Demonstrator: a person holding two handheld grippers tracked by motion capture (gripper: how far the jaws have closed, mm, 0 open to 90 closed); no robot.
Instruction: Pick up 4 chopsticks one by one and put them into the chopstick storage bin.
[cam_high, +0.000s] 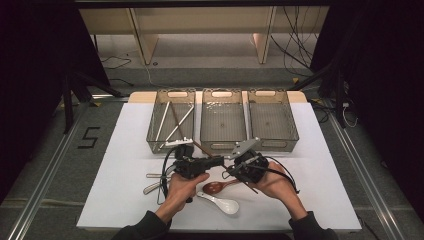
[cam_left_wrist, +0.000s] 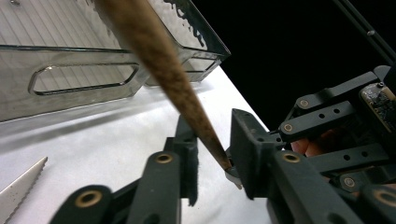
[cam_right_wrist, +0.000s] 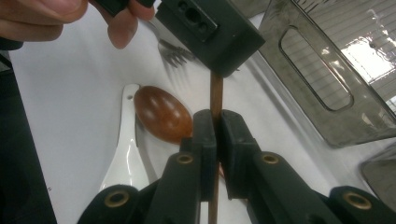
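A brown chopstick (cam_high: 201, 148) slants over the white table in front of the trays. My right gripper (cam_high: 231, 170) is shut on it; in the right gripper view the two pads pinch the brown chopstick (cam_right_wrist: 216, 95), which runs up to the other gripper's black jaw. My left gripper (cam_high: 218, 161) points right, and the chopstick (cam_left_wrist: 187, 93) passes between its jaws. The stick lies against the right-hand jaw, with a gap to the left pad (cam_left_wrist: 190, 158). The left gripper (cam_left_wrist: 215, 158) is open around it.
Three clear trays stand in a row behind: the left tray (cam_high: 152, 131) holds white and brown chopsticks, the middle tray (cam_high: 222, 146) and right tray (cam_high: 295, 132) look bare. A wooden spoon (cam_high: 214, 188), a white spoon (cam_high: 225, 204), a fork (cam_right_wrist: 175, 51) and a serrated knife (cam_left_wrist: 18, 184) lie near the hands.
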